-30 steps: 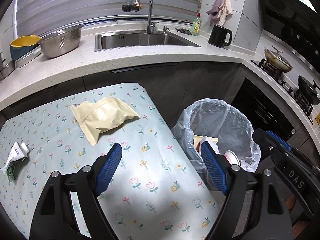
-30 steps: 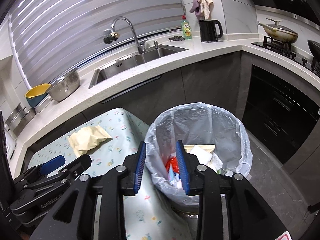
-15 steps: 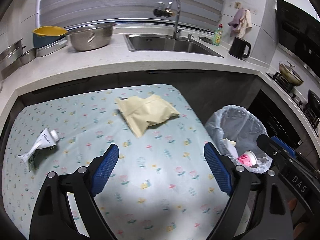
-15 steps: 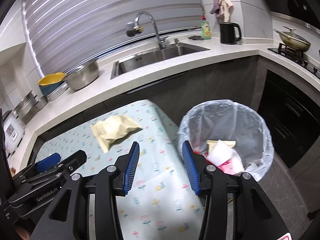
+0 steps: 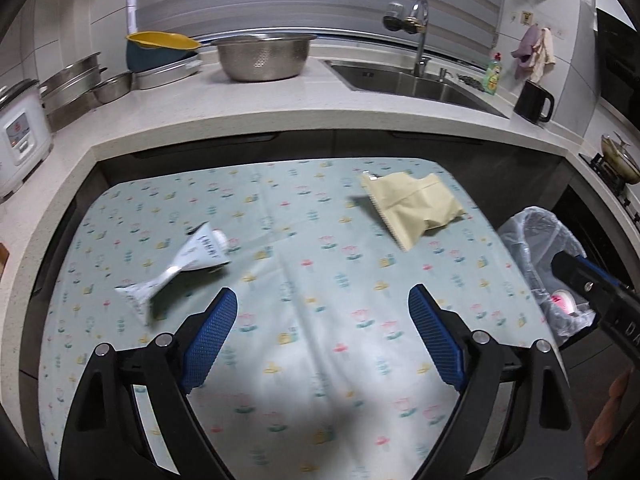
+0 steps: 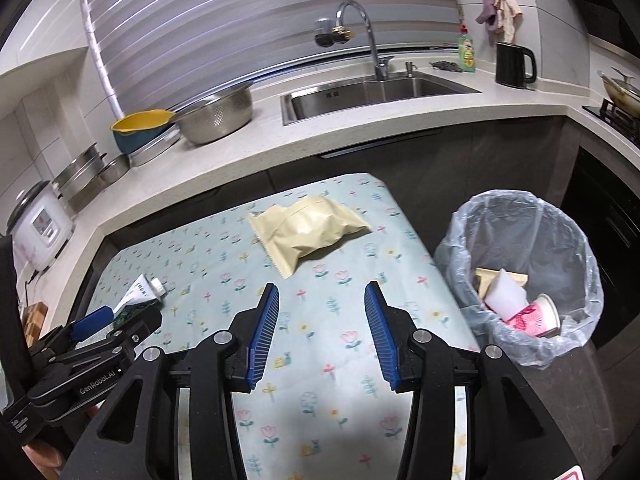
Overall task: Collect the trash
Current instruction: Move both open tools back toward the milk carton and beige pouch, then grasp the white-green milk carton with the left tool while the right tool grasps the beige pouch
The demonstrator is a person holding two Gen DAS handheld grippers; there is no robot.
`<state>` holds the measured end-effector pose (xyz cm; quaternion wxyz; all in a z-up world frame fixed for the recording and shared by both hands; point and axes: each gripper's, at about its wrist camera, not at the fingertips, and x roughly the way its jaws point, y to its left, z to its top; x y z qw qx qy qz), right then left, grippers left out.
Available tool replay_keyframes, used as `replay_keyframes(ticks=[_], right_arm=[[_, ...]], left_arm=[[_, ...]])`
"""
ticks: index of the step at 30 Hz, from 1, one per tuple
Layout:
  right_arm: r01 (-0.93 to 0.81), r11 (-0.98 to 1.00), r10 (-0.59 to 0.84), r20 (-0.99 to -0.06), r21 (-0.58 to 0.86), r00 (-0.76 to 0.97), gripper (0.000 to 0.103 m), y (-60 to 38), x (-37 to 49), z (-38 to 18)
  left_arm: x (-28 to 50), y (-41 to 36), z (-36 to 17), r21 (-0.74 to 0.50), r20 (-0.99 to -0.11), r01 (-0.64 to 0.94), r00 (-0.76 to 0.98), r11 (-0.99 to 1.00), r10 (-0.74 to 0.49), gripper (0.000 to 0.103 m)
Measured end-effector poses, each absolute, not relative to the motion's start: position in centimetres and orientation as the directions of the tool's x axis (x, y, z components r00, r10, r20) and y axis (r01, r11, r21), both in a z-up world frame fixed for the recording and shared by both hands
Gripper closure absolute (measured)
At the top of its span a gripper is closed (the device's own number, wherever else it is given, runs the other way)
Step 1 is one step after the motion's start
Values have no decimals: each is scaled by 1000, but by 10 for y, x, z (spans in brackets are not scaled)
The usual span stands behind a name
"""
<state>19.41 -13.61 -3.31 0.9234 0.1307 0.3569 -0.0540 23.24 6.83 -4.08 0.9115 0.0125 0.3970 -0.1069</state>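
A squeezed white tube (image 5: 188, 264) lies on the flowered tablecloth (image 5: 304, 280) at the left; it also shows in the right wrist view (image 6: 140, 294). A cream-coloured pouch (image 5: 412, 204) lies at the far right of the table, also seen in the right wrist view (image 6: 308, 228). A bin with a clear liner (image 6: 520, 272) stands right of the table and holds a pink paper cup (image 6: 536, 316) and white scraps. My left gripper (image 5: 320, 332) is open and empty above the table, the tube just left of it. My right gripper (image 6: 320, 328) is open and empty, short of the pouch.
A stone counter (image 5: 240, 116) runs behind the table with a steel colander (image 5: 262, 58), a yellow and blue bowl (image 5: 160, 50), a rice cooker (image 5: 20, 132), a sink (image 6: 372, 92) and a black kettle (image 6: 514, 64). A stove (image 5: 616, 168) is at the right.
Both grippers swung left, away from the bin and over the table. The right gripper's jaws opened wider. The tube has come nearer the left gripper.
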Motion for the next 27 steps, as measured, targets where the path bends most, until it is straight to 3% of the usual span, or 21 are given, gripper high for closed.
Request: replay_keyframes(ticks=[11, 21, 27], right_arm=[[155, 966, 36, -706, 205, 707, 59, -96, 221, -53], [128, 970, 62, -720, 207, 692, 59, -67, 244, -64], [118, 971, 72, -727, 208, 683, 59, -54, 256, -70]], left_arm=[[248, 148, -71, 19, -734, 120, 676, 993, -68, 19], [271, 170, -97, 202, -709, 176, 705, 963, 20, 18], [289, 178, -112, 183, -732, 171, 681, 968, 18, 21]])
